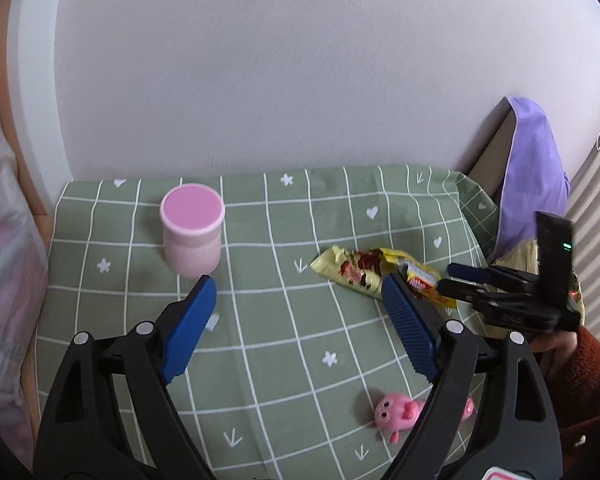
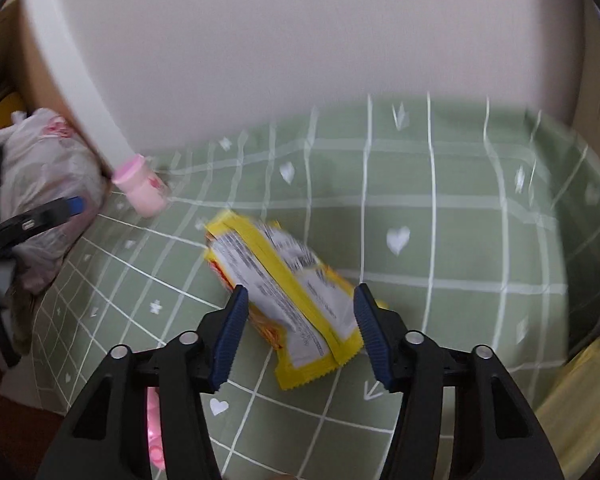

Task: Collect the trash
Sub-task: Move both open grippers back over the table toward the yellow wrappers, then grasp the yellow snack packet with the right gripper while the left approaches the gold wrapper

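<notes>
Quick count of what's on the counter (image 1: pixel 260 216), which has a green grid cloth over it: one yellow snack wrapper (image 1: pixel 352 272), one pink lidded jar (image 1: pixel 192 232), one little pink pig toy (image 1: pixel 396 412). That's it for loose stuff, three items, and only the wrapper looks like trash. Off the counter there's one plastic bag (image 2: pixel 48 184) stuffed full, sitting at about 9 o'clock in the right wrist view, and one purple cloth (image 1: pixel 532 168) draped at 2 o'clock in the left wrist view.

Left claw (image 1: pixel 296 308) is spread wide with nothing between the blue pads, angled down at the cloth. The jar stands upright just past its left finger at 11 o'clock, the wrapper lies at about 1 o'clock, touching nothing of this claw as far as I can see. The pig is down at 5 o'clock, partly behind the right finger.

Right claw (image 2: pixel 300 304) is also wide, pointing steeply down, and the wrapper (image 2: pixel 288 300) lies flat on the cloth right between its two fingers, printed back side up. The pads aren't pressing it, there's a gap on both sides. That view is a bit smeared. In the left view you can see a hand (image 1: pixel 556 348) in a rust-red sleeve (image 1: pixel 584 384) gripping the right claw at 3 o'clock.
</notes>
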Demonstrator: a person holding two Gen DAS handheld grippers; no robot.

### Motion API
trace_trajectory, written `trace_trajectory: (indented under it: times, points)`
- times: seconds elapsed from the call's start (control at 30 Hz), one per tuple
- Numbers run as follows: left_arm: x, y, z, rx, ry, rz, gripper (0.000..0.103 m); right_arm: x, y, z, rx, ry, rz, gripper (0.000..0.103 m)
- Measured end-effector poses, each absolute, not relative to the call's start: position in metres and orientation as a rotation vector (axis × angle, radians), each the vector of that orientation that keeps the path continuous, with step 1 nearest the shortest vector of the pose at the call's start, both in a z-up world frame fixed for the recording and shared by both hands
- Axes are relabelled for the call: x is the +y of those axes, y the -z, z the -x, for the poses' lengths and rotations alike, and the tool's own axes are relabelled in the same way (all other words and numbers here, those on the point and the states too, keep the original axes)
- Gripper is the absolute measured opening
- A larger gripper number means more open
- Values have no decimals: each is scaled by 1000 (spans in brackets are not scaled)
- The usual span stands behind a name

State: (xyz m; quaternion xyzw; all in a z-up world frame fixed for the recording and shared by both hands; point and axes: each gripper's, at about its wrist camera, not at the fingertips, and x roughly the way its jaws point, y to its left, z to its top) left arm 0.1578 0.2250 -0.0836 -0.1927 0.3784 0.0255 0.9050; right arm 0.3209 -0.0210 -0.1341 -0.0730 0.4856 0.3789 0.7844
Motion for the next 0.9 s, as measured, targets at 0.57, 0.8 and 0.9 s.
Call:
trace_trajectory:
  times: [0.57, 0.8, 0.9]
  points:
    - [220, 92, -153, 831, -62, 415, 80, -16, 134, -296, 1052, -952, 84, 51]
    - [215, 90, -146, 848, -79, 383, 80, -9, 149, -277, 1097, -1010, 113, 30]
    - [213, 90, -147, 847, -69, 383, 80, -11, 142, -274, 1098, -1024, 145, 23]
